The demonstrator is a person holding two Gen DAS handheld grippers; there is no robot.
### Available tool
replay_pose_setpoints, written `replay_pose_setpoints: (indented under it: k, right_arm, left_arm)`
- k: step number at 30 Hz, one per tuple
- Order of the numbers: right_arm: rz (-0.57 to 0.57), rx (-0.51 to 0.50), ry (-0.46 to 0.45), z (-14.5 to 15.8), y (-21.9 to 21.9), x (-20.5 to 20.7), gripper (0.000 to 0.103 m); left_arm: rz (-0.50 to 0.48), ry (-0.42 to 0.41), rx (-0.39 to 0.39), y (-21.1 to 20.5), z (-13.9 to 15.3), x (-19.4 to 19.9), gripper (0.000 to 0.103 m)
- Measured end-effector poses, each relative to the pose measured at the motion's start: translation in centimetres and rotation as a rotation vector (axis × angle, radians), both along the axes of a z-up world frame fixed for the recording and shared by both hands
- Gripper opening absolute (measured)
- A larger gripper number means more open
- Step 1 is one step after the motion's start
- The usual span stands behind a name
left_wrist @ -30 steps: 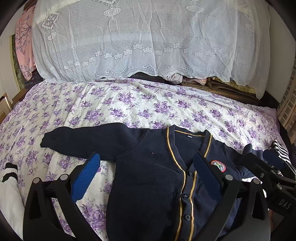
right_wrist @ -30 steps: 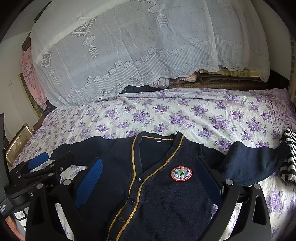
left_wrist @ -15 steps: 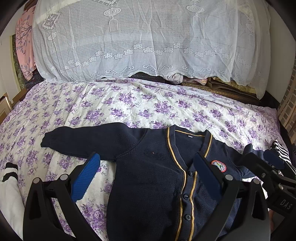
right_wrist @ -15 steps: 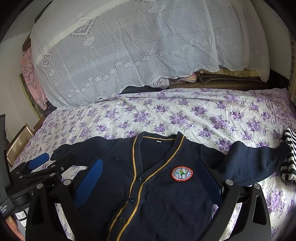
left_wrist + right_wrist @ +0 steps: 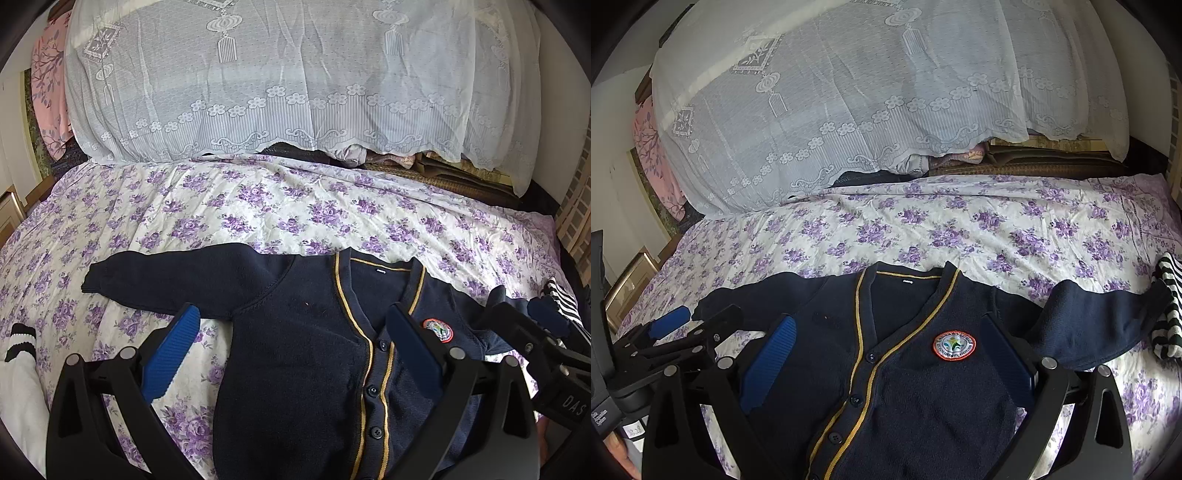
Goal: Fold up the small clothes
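A small navy cardigan (image 5: 303, 350) with yellow trim, buttons and a round chest badge (image 5: 954, 345) lies face up on the floral bedsheet (image 5: 295, 210), also in the right wrist view (image 5: 908, 387). Its left sleeve (image 5: 177, 273) lies stretched out flat; its right sleeve (image 5: 1097, 317) is bunched and lies outward. My left gripper (image 5: 291, 347) is open and empty, hovering over the cardigan's left half. My right gripper (image 5: 886, 354) is open and empty over the chest. Each gripper shows in the other's view, the right one (image 5: 532, 332) and the left one (image 5: 683, 332).
A white sock with black stripes (image 5: 18, 354) lies at the left. A black-and-white striped garment (image 5: 1167, 306) lies at the right by the sleeve end. A lace-covered pile (image 5: 295, 81) stands across the back of the bed.
Almost nothing differs. Both grippers stay open over the cardigan, with only a slight drift of the views.
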State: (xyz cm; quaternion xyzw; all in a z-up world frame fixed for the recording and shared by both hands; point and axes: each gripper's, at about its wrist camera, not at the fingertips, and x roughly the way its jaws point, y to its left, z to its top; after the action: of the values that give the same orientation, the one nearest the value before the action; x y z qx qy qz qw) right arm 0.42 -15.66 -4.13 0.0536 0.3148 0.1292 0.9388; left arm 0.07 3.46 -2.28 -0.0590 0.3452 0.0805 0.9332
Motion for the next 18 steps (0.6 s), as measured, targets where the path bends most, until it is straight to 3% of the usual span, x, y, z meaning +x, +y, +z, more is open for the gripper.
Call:
replay_pose_setpoints:
  k: [18]
  right_arm:
    - [0.000, 0.004, -0.001, -0.02, 0.01, -0.01, 0.100]
  left_arm:
    - [0.000, 0.002, 0.002, -0.08, 0.04, 0.06, 0.098]
